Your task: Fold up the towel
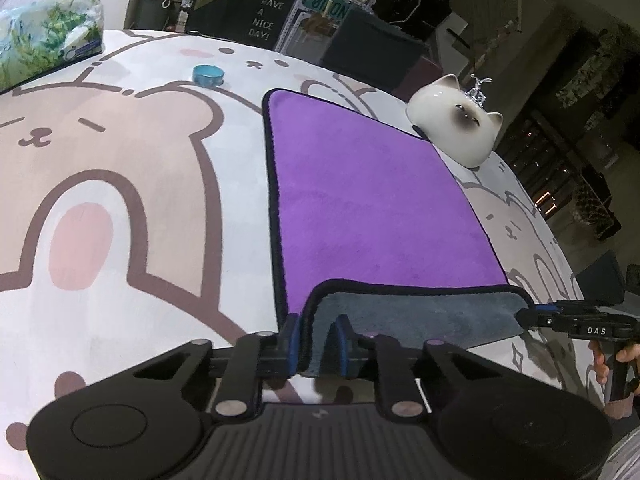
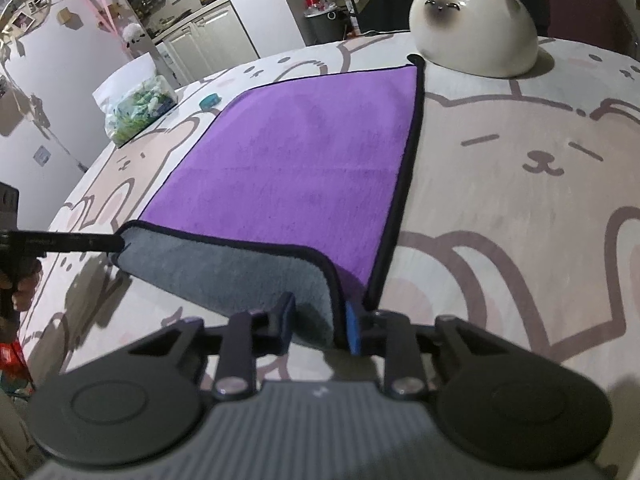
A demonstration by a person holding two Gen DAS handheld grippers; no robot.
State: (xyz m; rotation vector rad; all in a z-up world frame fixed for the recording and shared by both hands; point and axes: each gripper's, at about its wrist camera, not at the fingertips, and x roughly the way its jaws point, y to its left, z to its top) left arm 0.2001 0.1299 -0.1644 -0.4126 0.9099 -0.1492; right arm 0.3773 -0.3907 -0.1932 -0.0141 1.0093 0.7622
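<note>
Bear-print counter (image 1: 120, 184) carrying a purple towel (image 1: 368, 200), left tool (image 1: 316, 350) and right tool (image 2: 320, 324) each gripping a lifted near corner, grey underside showing.

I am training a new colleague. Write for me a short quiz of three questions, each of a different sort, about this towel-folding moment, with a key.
1. True or false: the left gripper and the right gripper each grip a near corner of the towel.
2. Which colour shows on the lifted underside? A) grey B) purple C) white
3. Fill in: beside the towel's far right corner sits a ceramic ____.

Key: 1 true; 2 A; 3 cat
</note>
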